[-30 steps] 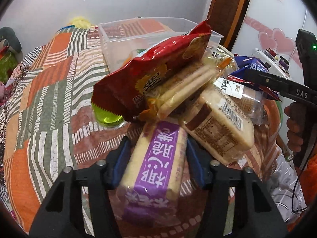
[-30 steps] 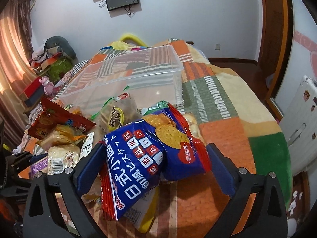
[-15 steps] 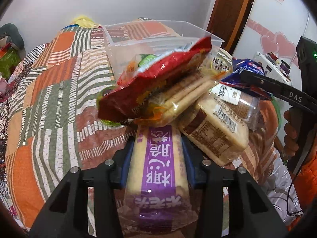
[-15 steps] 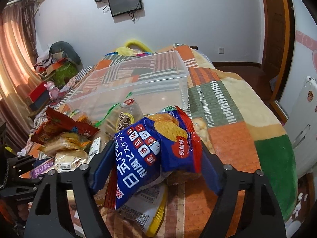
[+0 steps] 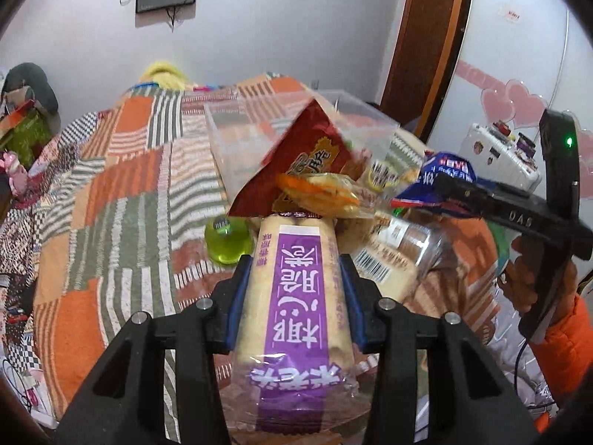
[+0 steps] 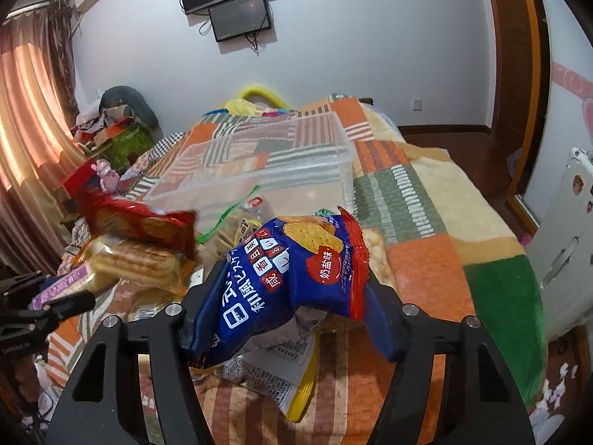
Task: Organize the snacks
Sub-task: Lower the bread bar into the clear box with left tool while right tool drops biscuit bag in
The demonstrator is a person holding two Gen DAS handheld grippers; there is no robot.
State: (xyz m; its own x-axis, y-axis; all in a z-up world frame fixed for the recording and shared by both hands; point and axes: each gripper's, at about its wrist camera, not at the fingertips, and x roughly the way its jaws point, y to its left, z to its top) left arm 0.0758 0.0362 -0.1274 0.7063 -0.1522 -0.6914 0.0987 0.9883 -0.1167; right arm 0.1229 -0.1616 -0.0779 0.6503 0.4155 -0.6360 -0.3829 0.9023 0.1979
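Note:
My left gripper [image 5: 296, 270] is shut on a long cracker pack with a purple label [image 5: 296, 296] and holds it above the bedspread. A red snack bag [image 5: 304, 155] and a clear pack of sandwich crackers [image 5: 322, 193] lean on its far end, blurred. My right gripper [image 6: 285, 296] has a blue cracker bag [image 6: 289, 270] between its jaws, which are closing; the pads press and crumple it. In the left wrist view that blue bag [image 5: 441, 181] hangs off the pile. Behind the snacks stands a clear plastic bin [image 6: 259, 170].
A green jelly cup [image 5: 228, 241] lies left of the pile, and more packets [image 6: 285, 382] lie under the blue bag. The patchwork blanket [image 6: 426, 200] covers the bed. A white suitcase [image 5: 496, 159] and a door stand at the right. A hand in an orange sleeve [image 5: 563, 337] holds the right gripper.
The left gripper closed on the purple pack and rose with it, tipping the red bag upward. The right jaws narrowed from wide apart onto the blue bag, which now bulges up.

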